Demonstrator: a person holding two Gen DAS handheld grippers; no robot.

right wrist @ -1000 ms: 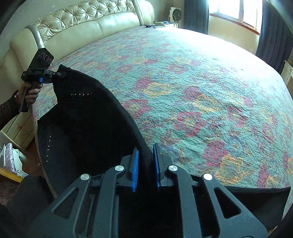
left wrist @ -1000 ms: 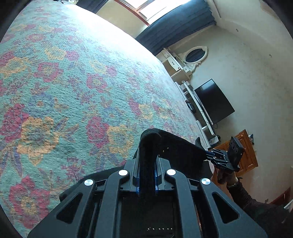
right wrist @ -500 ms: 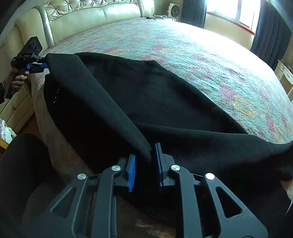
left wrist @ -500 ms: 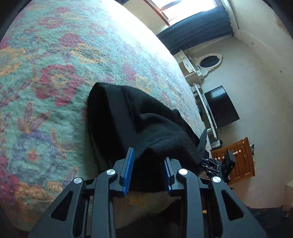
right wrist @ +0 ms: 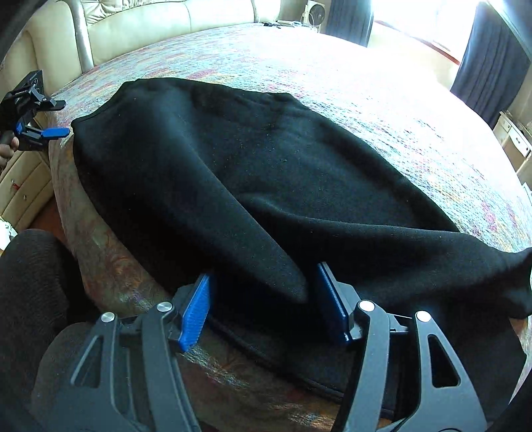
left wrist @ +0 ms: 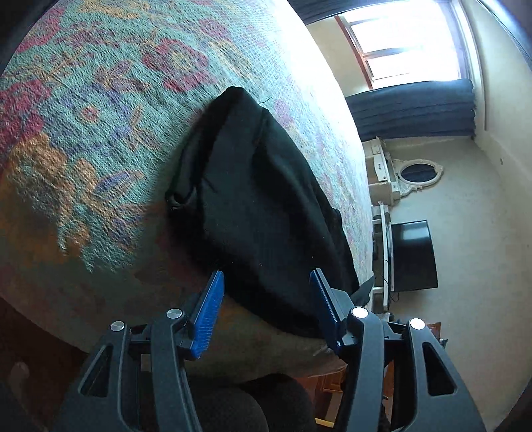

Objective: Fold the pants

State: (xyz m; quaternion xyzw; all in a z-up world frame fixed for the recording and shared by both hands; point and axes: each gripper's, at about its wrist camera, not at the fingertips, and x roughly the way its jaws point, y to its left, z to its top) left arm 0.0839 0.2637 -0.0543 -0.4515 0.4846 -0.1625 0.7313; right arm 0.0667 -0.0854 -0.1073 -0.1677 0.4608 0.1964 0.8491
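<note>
Black pants (right wrist: 252, 166) lie folded over on the floral bedspread (right wrist: 332, 79) near the bed's front edge, and also show in the left wrist view (left wrist: 262, 212). My left gripper (left wrist: 266, 282) is open, its blue pads either side of the pants' near edge, holding nothing. It also shows at the far left of the right wrist view (right wrist: 46, 119). My right gripper (right wrist: 262, 282) is open, with a fold of the pants lying loose between its pads.
A padded cream headboard (right wrist: 149, 30) stands behind the bed. Drawers (right wrist: 20, 186) sit at the left. A television (left wrist: 412, 256), a white dresser with an oval mirror (left wrist: 415, 172) and a window with dark curtains (left wrist: 412, 106) line the far wall.
Both grippers laid the pants down on the bed, folding them over, then opened and let go. The pants now rest flat on the bedspread.
</note>
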